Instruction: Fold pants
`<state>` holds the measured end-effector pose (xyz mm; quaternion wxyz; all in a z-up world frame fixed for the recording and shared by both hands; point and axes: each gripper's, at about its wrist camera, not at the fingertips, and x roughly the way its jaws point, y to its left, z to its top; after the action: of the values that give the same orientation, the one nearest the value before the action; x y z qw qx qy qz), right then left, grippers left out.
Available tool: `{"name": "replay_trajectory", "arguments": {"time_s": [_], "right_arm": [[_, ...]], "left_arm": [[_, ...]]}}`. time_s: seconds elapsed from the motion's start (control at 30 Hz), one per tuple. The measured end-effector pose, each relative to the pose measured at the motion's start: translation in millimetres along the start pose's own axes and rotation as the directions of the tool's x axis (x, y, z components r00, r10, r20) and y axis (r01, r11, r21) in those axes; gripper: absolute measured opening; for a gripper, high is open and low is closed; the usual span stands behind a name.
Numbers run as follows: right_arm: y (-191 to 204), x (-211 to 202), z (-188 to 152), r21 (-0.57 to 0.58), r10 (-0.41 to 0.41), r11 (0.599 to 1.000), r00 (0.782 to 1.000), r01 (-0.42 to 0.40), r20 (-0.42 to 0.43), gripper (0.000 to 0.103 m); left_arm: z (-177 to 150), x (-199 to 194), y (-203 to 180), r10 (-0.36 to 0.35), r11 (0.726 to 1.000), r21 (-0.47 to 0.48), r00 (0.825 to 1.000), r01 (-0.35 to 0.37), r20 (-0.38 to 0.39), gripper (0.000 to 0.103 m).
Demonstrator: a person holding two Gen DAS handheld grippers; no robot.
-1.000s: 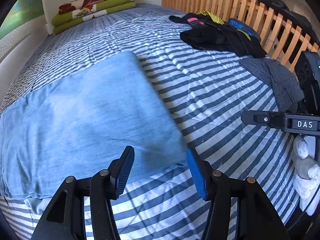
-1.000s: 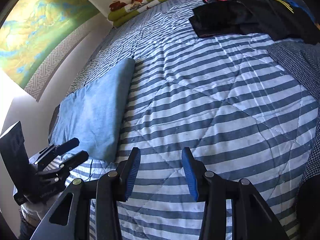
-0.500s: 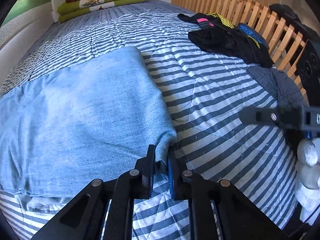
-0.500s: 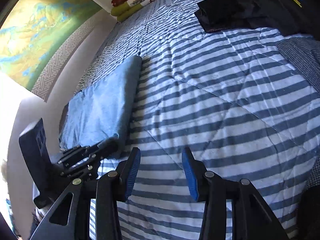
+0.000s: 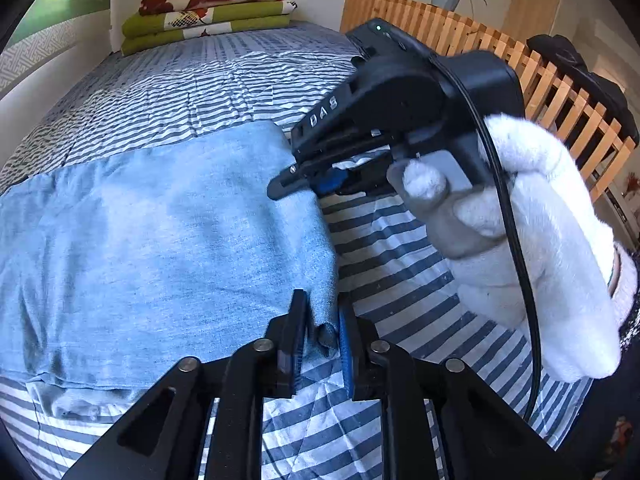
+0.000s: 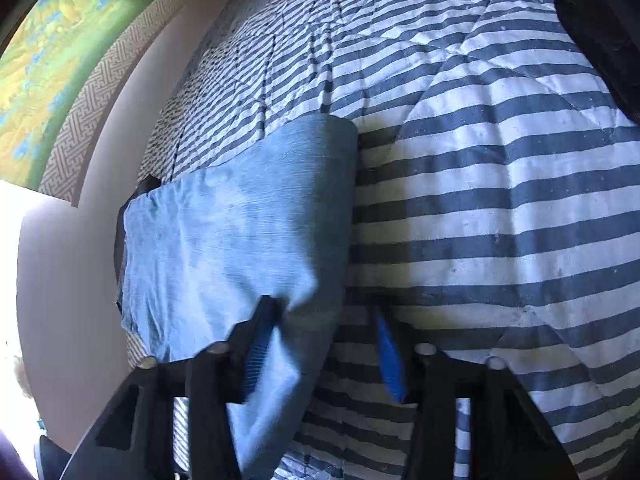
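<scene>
Light blue pants [image 5: 160,248] lie folded flat on the striped bedspread [image 5: 400,272]. My left gripper [image 5: 322,332] is shut on their near right corner, and cloth bunches between the pads. A white-gloved hand [image 5: 540,232] holds my right gripper [image 5: 300,180] farther up the same right edge. In the right wrist view the pants [image 6: 240,232] fill the left half. There the right gripper [image 6: 324,344] stands open, its fingers straddling the pants' edge: one pad lies on the cloth, the other over the bedspread [image 6: 500,208].
Folded green and red blankets [image 5: 208,16] are stacked at the head of the bed. A wooden slatted rail [image 5: 540,80] runs along the right side with dark clothes [image 5: 580,68] draped on it. A wall with a green painting [image 6: 60,60] borders the left.
The left gripper closed on the pants' corner a second ago and still holds it. The right gripper has swung left from the bare bedspread onto the pants' right edge.
</scene>
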<state>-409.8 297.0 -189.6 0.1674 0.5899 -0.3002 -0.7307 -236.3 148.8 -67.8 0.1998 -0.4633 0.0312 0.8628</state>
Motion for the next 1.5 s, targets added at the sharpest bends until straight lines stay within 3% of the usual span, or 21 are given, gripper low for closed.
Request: {"name": "replay_trajectory", "arguments": {"time_s": [0.03,0.1,0.3,0.37,0.4,0.6,0.67,0.73,0.77,0.8,0.83,0.87,0.93,1.07,1.17,1.23,1.33,1.43,1.5], "right_arm": [[0.7,-2.2,1.4,0.013,-0.004,1.000,1.000,0.004,0.007,0.014],[4.6,-4.9,3.8,0.025,-0.004,1.000,1.000,0.004,-0.002,0.011],[21.7,-13.7,10.4,0.026,-0.010,1.000,1.000,0.010,-0.009,0.009],[26.1,-16.6,14.0,0.021,-0.005,1.000,1.000,0.006,-0.008,0.008],[27.5,-17.6,14.5,0.019,-0.003,1.000,1.000,0.003,-0.006,0.008],[24.7,-16.8,17.4,-0.031,-0.021,0.999,1.000,0.022,0.019,0.010],[23.9,-13.2,20.4,-0.028,-0.066,0.997,0.997,0.067,0.036,0.018],[21.7,-9.7,28.1,0.006,-0.140,0.990,0.987,0.140,0.076,0.062],[23.4,-6.2,33.1,0.027,-0.142,0.990,0.986,0.141,0.083,0.063],[22.6,-4.8,37.7,0.055,-0.118,0.992,0.989,0.114,0.087,0.058],[22.5,-5.1,40.2,0.075,-0.098,0.993,0.991,0.091,0.093,0.034],[23.8,-5.5,42.9,0.105,-0.086,0.992,0.992,0.076,0.090,0.022],[34.6,-12.3,45.9,0.127,-0.096,0.989,0.989,0.081,0.117,0.014],[97.6,-30.9,43.3,0.011,-0.163,0.986,0.966,0.164,0.199,0.012],[145.7,-38.1,41.2,-0.040,-0.167,0.983,0.957,0.182,0.238,0.012],[190.6,-29.4,41.8,-0.079,-0.162,0.979,0.955,0.187,0.250,0.012],[258.8,-3.0,37.4,-0.177,-0.167,0.960,0.951,0.217,0.262,0.011],[323.2,42.2,33.6,-0.272,-0.185,0.928,0.949,0.254,0.254,0.011],[359.8,82.6,32.9,-0.313,-0.195,0.914,0.956,0.258,0.218,0.011]], "left_arm": [[-2.9,1.2,-5.4,0.014,1.000,0.011,1.000,-0.014,0.006,0.045],[-7.6,1.9,-18.2,0.080,0.996,0.042,0.996,-0.082,0.048,0.053],[-9.4,9.3,-32.3,0.231,0.971,0.016,0.960,-0.237,0.156,0.058],[-8.2,16.9,-29.1,0.254,0.966,0.006,0.956,-0.258,0.145,0.036],[-7.1,20.7,-25.2,0.253,0.967,-0.002,0.959,-0.254,0.126,0.018],[-1.3,-4.9,-5.2,0.138,0.990,-0.058,0.979,-0.131,0.153,0.009],[3.0,-16.1,2.0,0.096,0.993,-0.088,0.982,-0.082,0.163,0.009],[5.4,-24.0,6.9,0.075,0.993,-0.099,0.982,-0.058,0.175,0.009],[5.3,-26.3,8.4,0.065,0.994,-0.103,0.982,-0.047,0.178,0.009],[5.5,-28.3,11.0,0.047,0.994,-0.110,0.983,-0.027,0.180,0.009],[5.1,-30.6,11.7,0.030,0.993,-0.116,0.983,-0.009,0.181,0.009],[5.0,-33.3,15.4,0.012,0.992,-0.122,0.983,0.011,0.185,0.009],[5.1,-43.3,25.7,-0.020,0.989,-0.141,0.978,0.050,0.207,0.009],[0.5,-80.8,65.9,-0.091,0.963,-0.217,0.951,0.159,0.295,0.009],[-9.1,-112.8,108.5,-0.120,0.936,-0.270,0.926,0.226,0.359,0.009],[-18.4,-137.0,142.4,-0.104,0.924,-0.300,0.911,0.237,0.399,0.009],[-38.0,-168.7,206.5,-0.080,0.884,-0.381,0.890,0.271,0.448,0.009],[-65.9,-189.6,269.4,-0.002,0.853,-0.464,0.889,0.241,0.458,0.009],[-88.5,-196.2,311.8,0.030,0.808,-0.532,0.885,0.252,0.465,0.009]]}}
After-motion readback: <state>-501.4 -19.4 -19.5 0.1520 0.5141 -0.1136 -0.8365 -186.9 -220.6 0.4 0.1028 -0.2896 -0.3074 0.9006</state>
